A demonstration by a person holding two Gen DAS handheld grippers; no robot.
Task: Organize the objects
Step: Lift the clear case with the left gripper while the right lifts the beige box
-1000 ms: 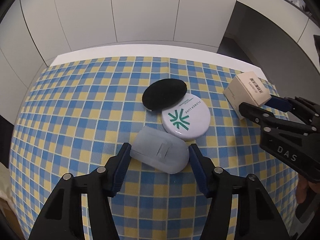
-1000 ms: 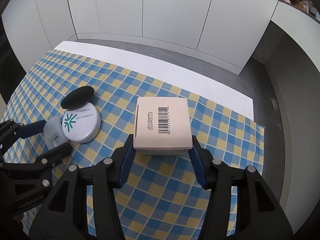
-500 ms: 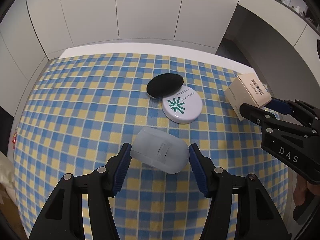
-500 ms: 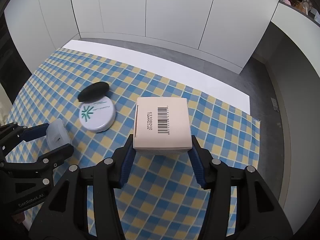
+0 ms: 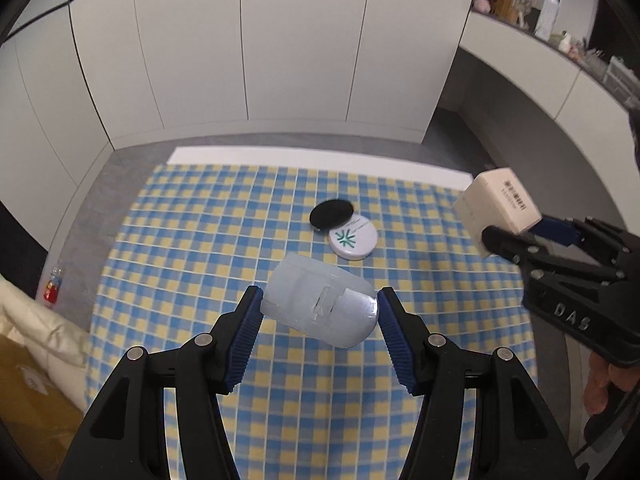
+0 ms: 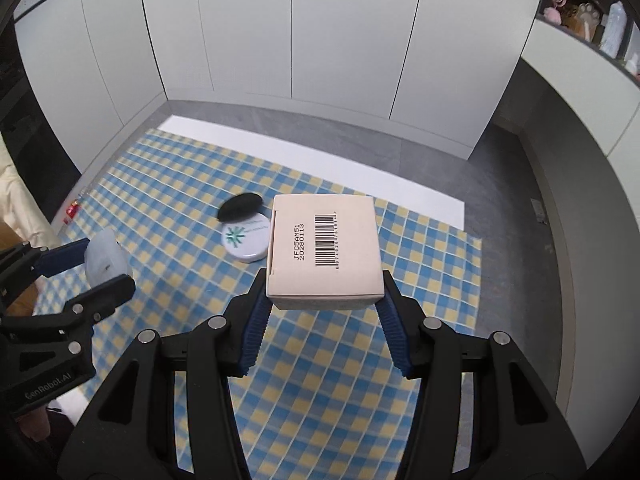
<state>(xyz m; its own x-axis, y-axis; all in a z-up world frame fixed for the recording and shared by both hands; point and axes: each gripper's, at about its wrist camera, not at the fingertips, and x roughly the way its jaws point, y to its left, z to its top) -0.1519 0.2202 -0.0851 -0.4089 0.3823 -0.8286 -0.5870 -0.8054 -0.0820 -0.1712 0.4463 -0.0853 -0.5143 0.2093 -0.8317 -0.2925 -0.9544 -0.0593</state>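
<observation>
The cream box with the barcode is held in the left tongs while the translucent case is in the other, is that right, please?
Not quite: the cream box is held in the right tongs, as the right wrist view shows. The translucent case is in the left tongs.

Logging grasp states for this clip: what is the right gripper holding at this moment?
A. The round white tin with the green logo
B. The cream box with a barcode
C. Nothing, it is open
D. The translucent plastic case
B. The right gripper is clamped on the cream box with a barcode, lifted above the checked cloth, while the translucent case sits in the left gripper.
</observation>
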